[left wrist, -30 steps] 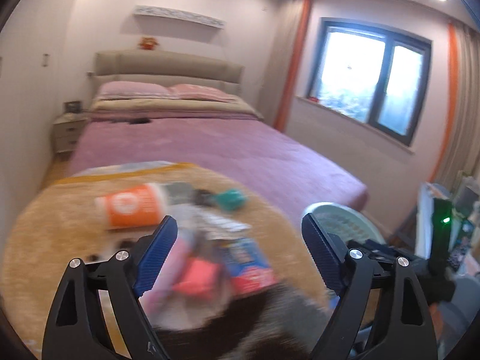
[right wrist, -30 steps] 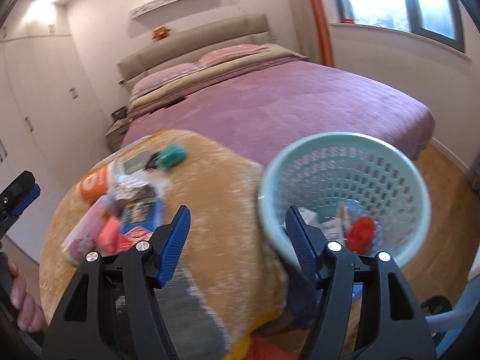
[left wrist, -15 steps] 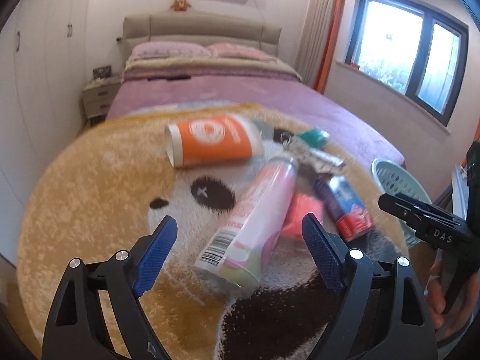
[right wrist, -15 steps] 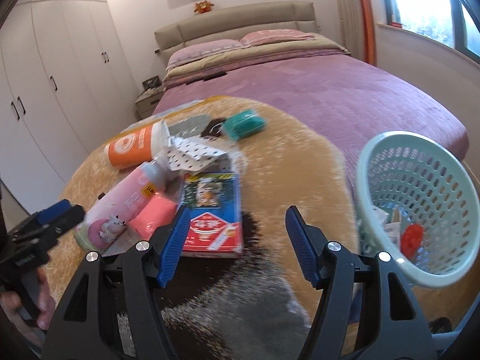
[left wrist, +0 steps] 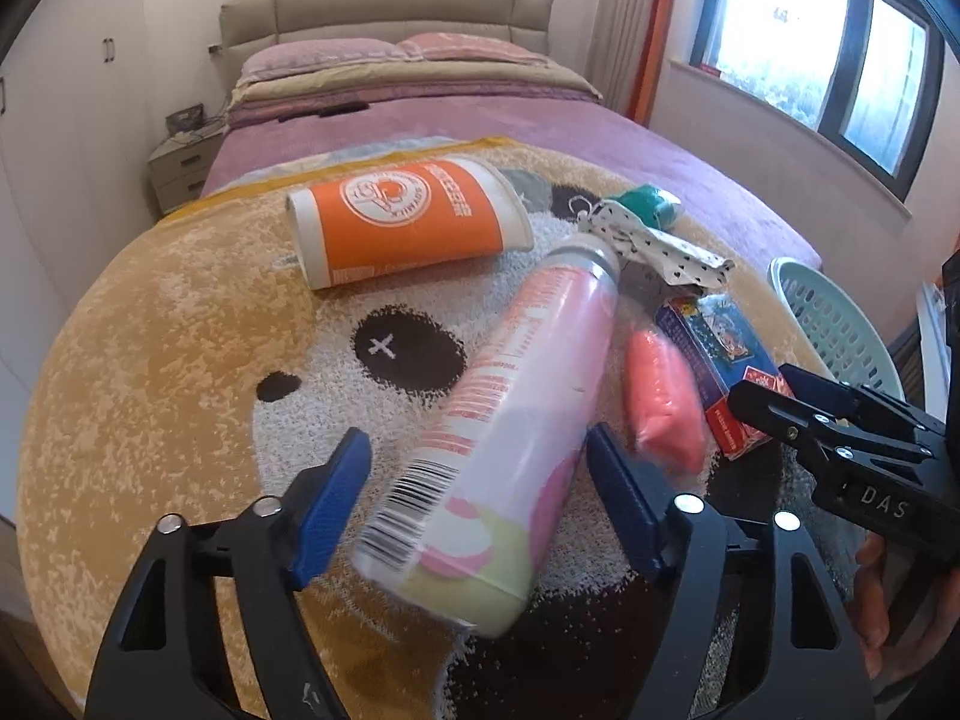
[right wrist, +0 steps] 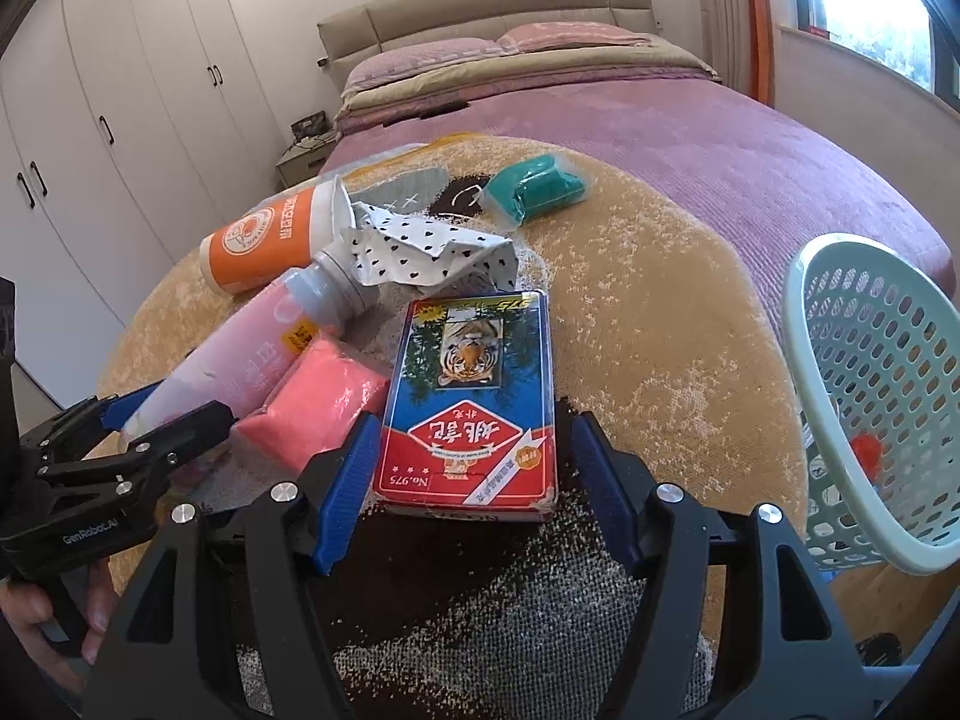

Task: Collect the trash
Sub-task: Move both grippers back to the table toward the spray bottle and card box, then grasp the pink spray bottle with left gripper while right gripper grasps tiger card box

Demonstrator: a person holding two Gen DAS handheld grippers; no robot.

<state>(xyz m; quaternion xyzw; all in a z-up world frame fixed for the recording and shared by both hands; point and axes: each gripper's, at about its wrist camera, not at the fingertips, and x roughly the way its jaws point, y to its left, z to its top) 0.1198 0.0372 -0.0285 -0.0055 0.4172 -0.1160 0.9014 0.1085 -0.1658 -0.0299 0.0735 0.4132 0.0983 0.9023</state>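
Trash lies on a round tan rug (left wrist: pixel 150 360) on the bed. My left gripper (left wrist: pixel 480 498) is open, its fingers on either side of the lower end of a lying pink bottle (left wrist: pixel 516 420). My right gripper (right wrist: pixel 474 462) is open, its fingers on either side of the near end of a blue and red card box (right wrist: pixel 474 396). Beside these lie a pink packet (right wrist: pixel 318 402), an orange cup (left wrist: pixel 408 222), a heart-dotted wrapper (right wrist: pixel 426 252) and a teal packet (right wrist: pixel 534 189). A pale green basket (right wrist: pixel 870 408) holding some trash is at the right.
The purple bed (right wrist: pixel 720 138) with pillows stretches behind the rug. White wardrobes (right wrist: pixel 120 90) stand on the left, with a nightstand (left wrist: pixel 180 171) beside the bed. A window (left wrist: pixel 828 48) is on the right wall.
Both grippers have moved down and forward onto the rug. The left one now straddles the pink bottle, the right one straddles the card box. Both stay open.
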